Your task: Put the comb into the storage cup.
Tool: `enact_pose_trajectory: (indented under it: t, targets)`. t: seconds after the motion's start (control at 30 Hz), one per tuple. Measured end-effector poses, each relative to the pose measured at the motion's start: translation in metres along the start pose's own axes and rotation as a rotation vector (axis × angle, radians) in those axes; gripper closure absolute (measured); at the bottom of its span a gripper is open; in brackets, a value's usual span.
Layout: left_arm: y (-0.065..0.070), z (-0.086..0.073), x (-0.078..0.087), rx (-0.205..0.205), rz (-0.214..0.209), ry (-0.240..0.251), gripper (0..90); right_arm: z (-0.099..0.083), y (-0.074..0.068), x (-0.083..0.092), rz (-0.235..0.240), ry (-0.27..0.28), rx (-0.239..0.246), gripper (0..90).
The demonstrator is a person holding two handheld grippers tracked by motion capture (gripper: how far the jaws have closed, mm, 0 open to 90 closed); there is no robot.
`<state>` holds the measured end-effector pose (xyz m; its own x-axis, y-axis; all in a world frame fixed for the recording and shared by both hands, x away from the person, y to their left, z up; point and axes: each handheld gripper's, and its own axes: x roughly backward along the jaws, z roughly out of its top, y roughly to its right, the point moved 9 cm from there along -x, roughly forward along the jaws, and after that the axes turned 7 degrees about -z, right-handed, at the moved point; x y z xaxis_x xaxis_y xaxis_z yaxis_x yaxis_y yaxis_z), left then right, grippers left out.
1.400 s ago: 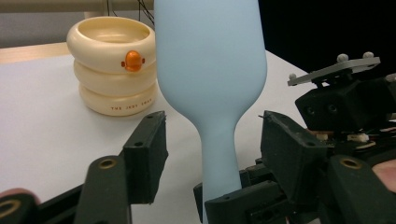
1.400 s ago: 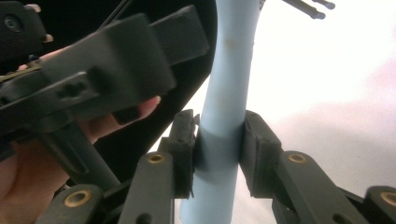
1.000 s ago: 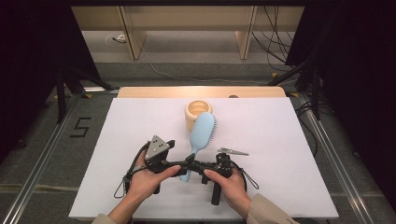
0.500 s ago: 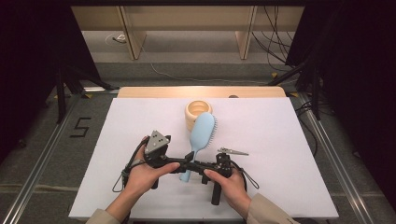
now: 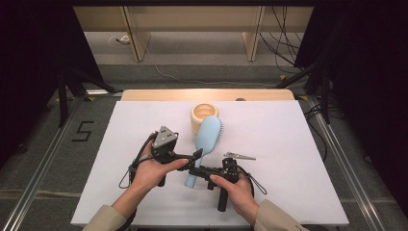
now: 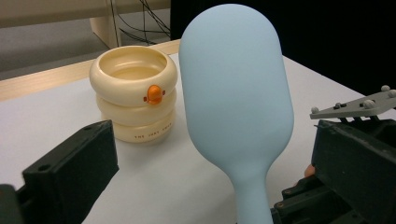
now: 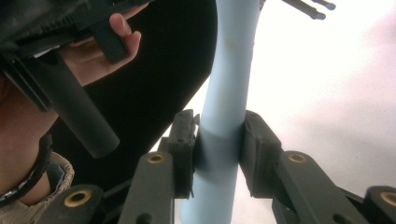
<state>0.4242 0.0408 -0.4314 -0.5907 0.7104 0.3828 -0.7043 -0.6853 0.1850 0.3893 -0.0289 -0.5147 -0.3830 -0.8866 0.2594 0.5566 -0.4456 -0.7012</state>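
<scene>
Now, field notes at the table.

Brush: pale blue hairbrush (image 5: 208, 137) over the white board (image 5: 298, 183), handle toward the person, head pointing away; in the left gripper view its smooth back (image 6: 236, 88) faces the camera, bristles showing along the far edge in the high view.

Right gripper: right gripper (image 7: 218, 149) clenched on the brush handle, one pad on each side of it; in the high view it comes in level from the right (image 5: 204, 172), held by the right hand (image 5: 235, 190).

Left gripper: left gripper (image 6: 215, 154) released, jaws wide apart and just finished opening; the brush stands between them without touching either pad. In the high view it sits left of the handle (image 5: 190, 156), in the left hand (image 5: 154, 171), grey plate (image 5: 165, 136) on top.

Cup: cream ringed cup (image 5: 204, 115) with an orange spot (image 6: 154, 93), standing upright beyond the brush head; the head overlaps its near right side in the high view. Touching or just apart: cannot tell.

In the way: the cup stands right off the tip of the brush; the left gripper and its hand crowd the handle's left side.

Clip: small metal clip (image 5: 239, 156) lying on the board, right of the brush, just beyond the right gripper.

Board: lies on a wooden tabletop (image 5: 163, 95), whose edge shows at the far side.

Surroundings: cables (image 5: 284, 29) on the floor beyond the table; a floor mark "5" (image 5: 82, 131) to the left.
</scene>
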Motion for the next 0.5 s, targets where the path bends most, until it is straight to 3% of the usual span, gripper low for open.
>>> enact_pose_trajectory:
  t: [0.5]
  targets:
    - [0.000, 0.006, -0.018, 0.003, -0.014, -0.033, 0.0, 0.000, 0.000, 0.000, -0.001, -0.002, 0.005, 68.7]
